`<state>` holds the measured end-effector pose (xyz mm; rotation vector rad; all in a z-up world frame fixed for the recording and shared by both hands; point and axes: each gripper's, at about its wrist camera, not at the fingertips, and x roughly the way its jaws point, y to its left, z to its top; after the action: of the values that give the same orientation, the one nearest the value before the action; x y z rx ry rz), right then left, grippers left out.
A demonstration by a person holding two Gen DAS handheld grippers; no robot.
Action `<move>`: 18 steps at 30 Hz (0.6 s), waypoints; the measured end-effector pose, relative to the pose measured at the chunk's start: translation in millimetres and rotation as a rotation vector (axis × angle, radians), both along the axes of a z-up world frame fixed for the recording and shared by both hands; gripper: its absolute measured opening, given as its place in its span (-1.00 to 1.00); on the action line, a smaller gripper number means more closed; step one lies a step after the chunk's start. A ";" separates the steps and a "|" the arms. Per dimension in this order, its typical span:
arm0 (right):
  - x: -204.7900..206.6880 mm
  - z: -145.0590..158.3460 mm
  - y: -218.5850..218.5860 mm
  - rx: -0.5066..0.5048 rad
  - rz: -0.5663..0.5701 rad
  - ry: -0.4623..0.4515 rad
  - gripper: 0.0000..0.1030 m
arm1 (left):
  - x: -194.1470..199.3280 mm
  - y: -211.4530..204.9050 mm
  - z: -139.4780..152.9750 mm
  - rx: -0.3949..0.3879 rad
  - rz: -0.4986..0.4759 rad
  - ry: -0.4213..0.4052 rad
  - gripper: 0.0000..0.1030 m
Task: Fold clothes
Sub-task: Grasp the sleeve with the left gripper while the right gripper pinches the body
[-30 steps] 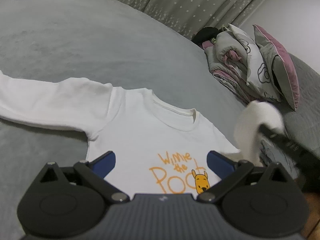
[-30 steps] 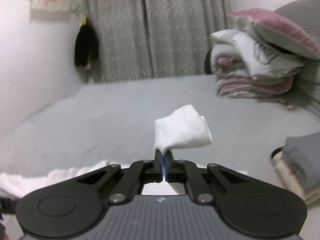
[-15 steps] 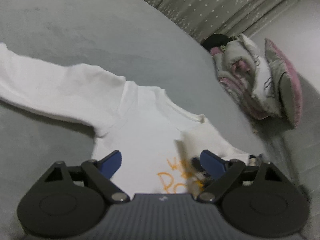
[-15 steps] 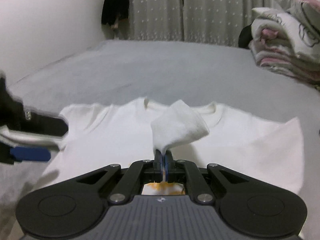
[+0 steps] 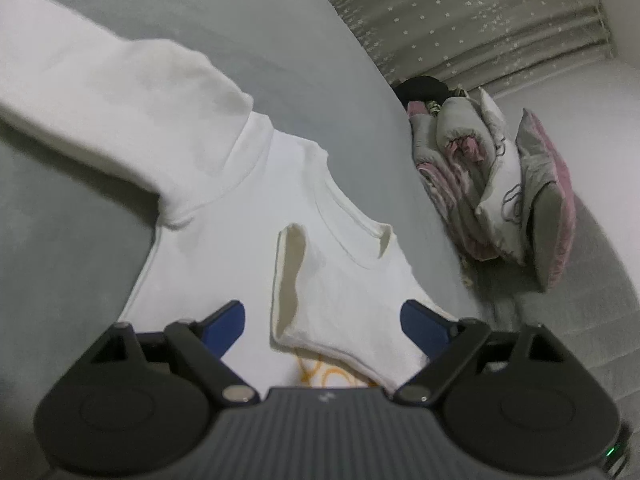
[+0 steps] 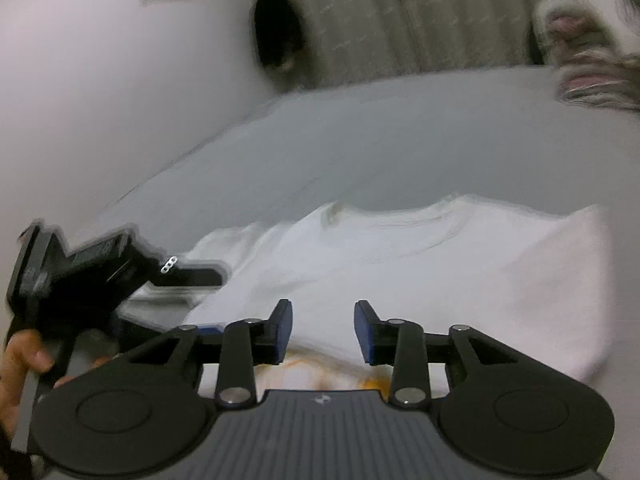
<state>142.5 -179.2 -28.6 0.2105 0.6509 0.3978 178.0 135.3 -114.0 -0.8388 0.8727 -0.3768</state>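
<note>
Left wrist view shows the left tool point(image 5: 322, 322) wide open and holding nothing, right over the white shirt point(image 5: 224, 248) on the grey bed point(image 5: 72, 264). One sleeve point(image 5: 320, 300) lies folded between its fingers; the other sleeve point(image 5: 100, 108) stretches away to its left. Only the blurry right wrist view shows a hand point(image 6: 20, 364), and the right tool point(image 6: 323, 330) open above the shirt.

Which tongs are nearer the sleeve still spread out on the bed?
Left. The left tongs hover open over the shirt beside the outstretched sleeve; the right tongs, also open, sit over the chest, farther from it.
</note>
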 end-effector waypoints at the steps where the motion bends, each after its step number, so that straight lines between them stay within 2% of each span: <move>1: 0.6 -0.7 -8.2 0.004 -0.027 0.002 -0.29 | 3.1 -3.8 1.4 0.027 0.002 -0.003 0.61; 4: 2.5 -2.8 -32.9 0.017 -0.106 0.010 -0.29 | 12.5 -14.7 5.5 0.098 0.004 -0.008 0.31; 6: 3.8 -4.2 -49.4 0.026 -0.159 0.015 -0.29 | 18.5 -22.9 7.5 0.126 0.006 -0.004 -0.03; 7: 4.4 -4.9 -57.6 0.030 -0.186 0.017 -0.29 | 20.4 -26.6 8.6 0.136 -0.001 -0.004 -0.13; 8: 5.1 -5.6 -65.8 0.034 -0.213 0.020 -0.29 | 23.1 -31.1 9.5 0.148 -0.011 -0.004 -0.42; 9: 5.7 -6.3 -74.0 0.038 -0.239 0.022 -0.29 | 25.4 -35.8 11.1 0.172 -0.024 -0.003 -0.80; 10: 6.3 -7.0 -82.3 0.043 -0.266 0.025 -0.28 | 27.4 -40.3 14.2 0.212 -0.032 -0.004 -0.87; 12: 7.6 -8.4 -98.7 0.051 -0.319 0.029 -0.21 | 26.0 -42.5 24.0 0.264 -0.017 -0.043 -0.88; 14: 8.8 -9.8 -115.2 0.060 -0.372 0.034 0.00 | 23.4 -38.9 38.9 0.279 0.015 -0.097 -0.88; 18: 3.9 -9.7 -112.2 0.017 -0.353 0.035 0.08 | 23.4 -24.0 71.2 0.318 0.103 -0.188 -0.88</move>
<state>146.4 -291.4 -38.3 0.3429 0.6306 0.0610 201.4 111.3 -42.8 -0.5415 0.6890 -0.2144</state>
